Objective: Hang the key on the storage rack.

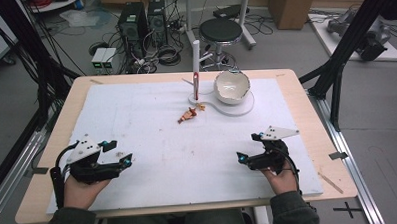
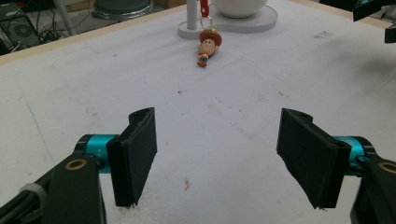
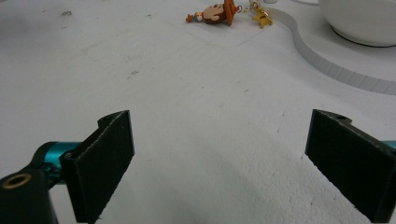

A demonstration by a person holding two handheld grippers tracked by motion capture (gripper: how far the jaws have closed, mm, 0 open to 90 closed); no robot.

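Note:
A small cowboy-figure keychain point(image 1: 188, 114) point(image 2: 208, 45) point(image 3: 212, 12) lies on the white board point(image 1: 152, 143), with a gold star charm point(image 1: 201, 106) point(image 3: 262, 17) beside it. Behind it a white post point(image 1: 196, 67) with a red strap rises from a flat white base point(image 1: 236, 109) point(image 3: 327, 60), which also carries a white bowl point(image 1: 231, 86) point(image 3: 364, 18). My left gripper point(image 1: 120, 152) point(image 2: 217, 158) rests low at the near left, open, nothing between its jaws. My right gripper point(image 1: 248, 147) point(image 3: 219, 163) sits at the near right, also open and empty. Both point toward the keychain from well short of it.
The board lies on a wooden table point(image 1: 306, 103). Beyond the far edge stand a black stool point(image 1: 220, 31), computer towers point(image 1: 133, 21) and tangled cables on the floor. Black frame struts point(image 1: 344, 42) rise at the right side.

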